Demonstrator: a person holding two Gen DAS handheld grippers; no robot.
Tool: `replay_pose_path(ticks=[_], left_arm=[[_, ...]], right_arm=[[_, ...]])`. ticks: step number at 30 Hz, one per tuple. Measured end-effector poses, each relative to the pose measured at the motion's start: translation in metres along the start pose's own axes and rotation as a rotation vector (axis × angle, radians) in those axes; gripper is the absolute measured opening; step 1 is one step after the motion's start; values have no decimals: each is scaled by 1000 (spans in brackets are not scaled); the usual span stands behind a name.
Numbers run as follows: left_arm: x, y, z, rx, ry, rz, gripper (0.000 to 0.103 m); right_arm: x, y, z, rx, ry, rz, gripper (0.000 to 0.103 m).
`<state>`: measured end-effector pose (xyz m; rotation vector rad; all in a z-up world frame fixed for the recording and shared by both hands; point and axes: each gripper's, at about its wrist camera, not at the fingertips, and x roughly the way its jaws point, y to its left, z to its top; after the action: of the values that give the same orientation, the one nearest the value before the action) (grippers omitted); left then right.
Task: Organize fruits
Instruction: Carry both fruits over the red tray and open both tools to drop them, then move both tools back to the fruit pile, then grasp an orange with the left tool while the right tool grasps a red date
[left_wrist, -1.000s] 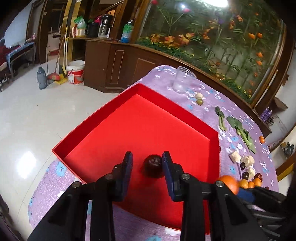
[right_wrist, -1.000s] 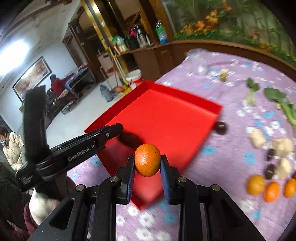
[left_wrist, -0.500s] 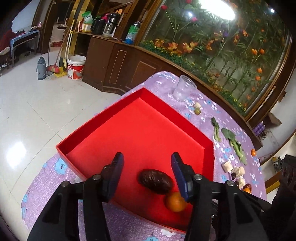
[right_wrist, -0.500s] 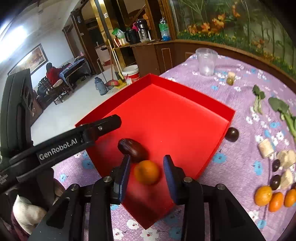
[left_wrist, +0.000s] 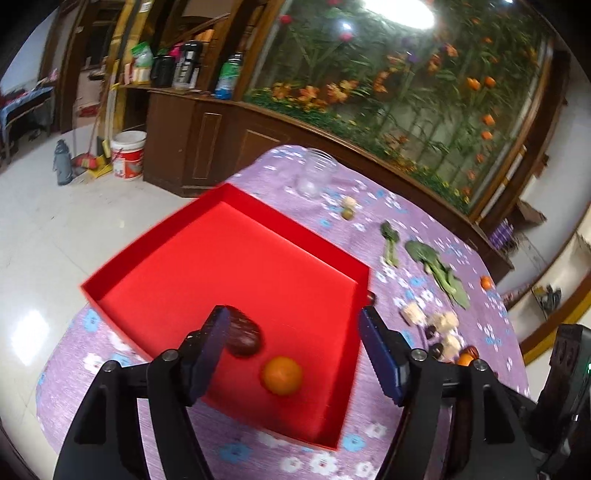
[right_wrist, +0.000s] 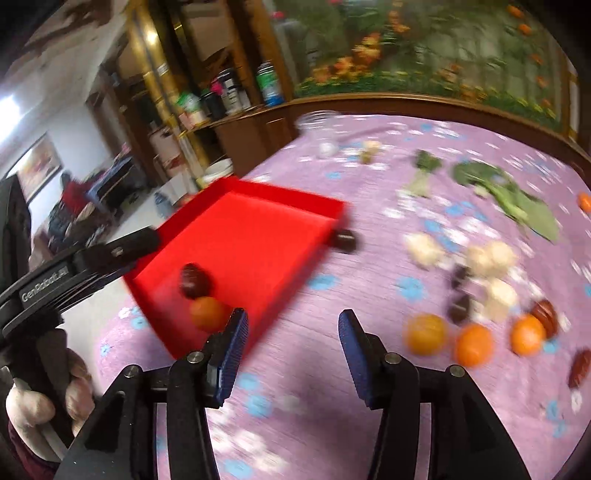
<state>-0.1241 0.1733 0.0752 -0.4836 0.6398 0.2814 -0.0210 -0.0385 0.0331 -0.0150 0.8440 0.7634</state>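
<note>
The red tray (left_wrist: 122, 280) holds a dark red fruit (left_wrist: 243, 336) and an orange (left_wrist: 282, 374) near its front edge. My left gripper (left_wrist: 293, 325) hovers above them with its jaws opening; the pads touch neither fruit. In the right wrist view the same dark fruit (right_wrist: 194, 280) and orange (right_wrist: 207, 312) lie in the tray (right_wrist: 258, 206). My right gripper (right_wrist: 293, 325) is over the purple cloth just right of the tray, jaws opening with nothing between them. Three oranges (right_wrist: 474, 345) and dark fruits (right_wrist: 460, 308) lie on the cloth to its right.
One dark fruit (right_wrist: 345, 240) sits against the tray's outer right wall. Leafy greens (left_wrist: 437, 269), white chunks (left_wrist: 413, 314) and a clear plastic cup (left_wrist: 314, 177) are spread over the flowered tablecloth. A wooden cabinet (left_wrist: 207, 147) stands behind the table. The left gripper's body (right_wrist: 88, 258) shows at left.
Both grippers have let go of their fruit, which now lie in the tray. Both jaws have widened. The right gripper has swung right, off the tray; the left has drawn back and up.
</note>
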Motion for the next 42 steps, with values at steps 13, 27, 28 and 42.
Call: replay_pose_path(ticks=[13,27,28,42], left_arm=[[46,-109,-44,224,181,-112,71],[104,-159,-78,420,270,-114,67],[107,-162,-79,428,275,-120,65],[131,-175,-82,475,274,-111,31]], right_arm=[[-95,-183,-57,367,-87,-211,59],[-88,-211,-64,382,-63,-261,59],[-84,-212,-63,384,-50,-268,59],[-51,-208,-45,311,12,-377,38]])
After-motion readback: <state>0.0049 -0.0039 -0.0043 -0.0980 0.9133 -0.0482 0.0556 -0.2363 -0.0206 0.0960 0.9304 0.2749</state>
